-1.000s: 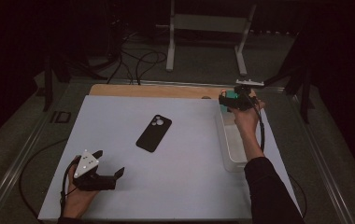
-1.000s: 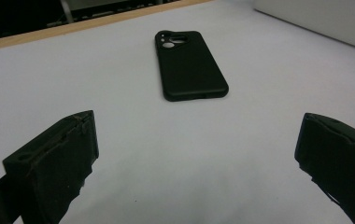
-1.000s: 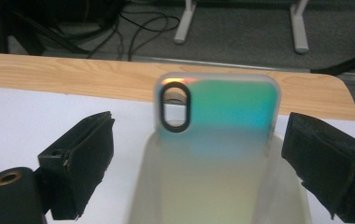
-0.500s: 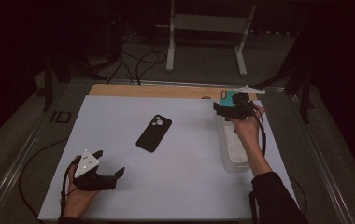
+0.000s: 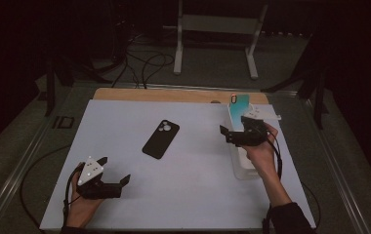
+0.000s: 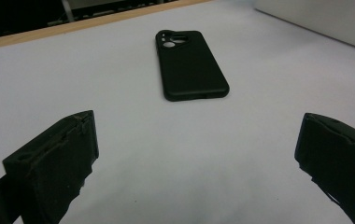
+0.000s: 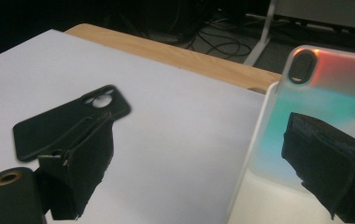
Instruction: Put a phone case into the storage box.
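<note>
High view, from the left: left claw (image 5: 114, 170) low over the near-left corner of the white counter (image 5: 193, 190), jaws wide apart, clamped on nothing. Left gripper view confirms: bare counter between both black jaws, black phone case (image 6: 192, 65) lying flat well ahead, camera cutout at the far end. Sits near the middle of the counter in the high view, apart from both claws, untouched.

Further right, right claw (image 5: 228, 134) hovering at the left wall of the clear bin (image 5: 244, 170), jaws likewise spread and gripping nothing. Just behind, teal phone case (image 5: 239, 105) standing upright at the far end of the bin, leaning against its wall, top edge catching a red tint. Appears in the right gripper view partly behind the right-hand jaw, not pinched.

Judged from this: roughly halfway, if sorting cases into the bin. Teal one apparently stowed and released; black one yet to be picked up and carried across.
</note>
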Demonstrator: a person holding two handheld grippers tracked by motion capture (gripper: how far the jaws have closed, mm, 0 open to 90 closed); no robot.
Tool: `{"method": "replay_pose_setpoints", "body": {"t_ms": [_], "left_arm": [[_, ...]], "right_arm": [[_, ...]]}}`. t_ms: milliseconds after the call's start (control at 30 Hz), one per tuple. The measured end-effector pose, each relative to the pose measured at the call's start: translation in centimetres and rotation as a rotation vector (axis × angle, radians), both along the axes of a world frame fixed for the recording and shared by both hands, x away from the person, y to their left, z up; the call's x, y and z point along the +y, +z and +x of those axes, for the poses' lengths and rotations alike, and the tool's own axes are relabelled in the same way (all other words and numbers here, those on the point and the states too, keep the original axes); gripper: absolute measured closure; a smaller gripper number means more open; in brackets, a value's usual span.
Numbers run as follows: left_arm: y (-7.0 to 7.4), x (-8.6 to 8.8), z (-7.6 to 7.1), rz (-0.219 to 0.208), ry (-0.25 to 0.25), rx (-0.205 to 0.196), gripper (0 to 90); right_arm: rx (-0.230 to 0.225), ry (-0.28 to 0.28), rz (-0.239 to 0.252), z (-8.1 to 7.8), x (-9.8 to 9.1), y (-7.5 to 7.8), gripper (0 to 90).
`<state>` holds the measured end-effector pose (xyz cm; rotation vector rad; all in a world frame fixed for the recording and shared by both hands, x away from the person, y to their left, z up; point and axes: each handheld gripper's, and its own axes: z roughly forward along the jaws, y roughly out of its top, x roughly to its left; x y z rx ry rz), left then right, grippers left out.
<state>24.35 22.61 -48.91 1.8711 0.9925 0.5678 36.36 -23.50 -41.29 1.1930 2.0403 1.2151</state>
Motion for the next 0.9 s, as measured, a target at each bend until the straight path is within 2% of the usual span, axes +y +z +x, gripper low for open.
{"method": "replay_pose_setpoints", "body": {"t_ms": [100,267,367,733,900], "left_arm": [[0.0,0.0,0.0,-0.001,0.001,0.001,0.2],[0.0,0.0,0.0,0.003,0.000,0.001,0.2],[0.0,0.0,0.0,0.000,0.000,-0.001,0.2],[0.0,0.0,0.0,0.000,0.001,-0.001,0.1],[0.1,-0.1,0.1,0.005,0.001,-0.001,0.2]], "right_arm": [[-0.014,0.024,0.020,-1.4,0.1,-0.3,9.4],[-0.015,0.046,0.017,-3.2,0.3,-0.9,9.3],[-0.034,0.057,0.041,-4.4,0.3,-0.8,9.4],[-0.047,0.063,0.045,-7.0,-0.2,-2.3,9.4],[-0.045,0.077,0.052,-8.0,-0.7,-3.6,9.4]]}}
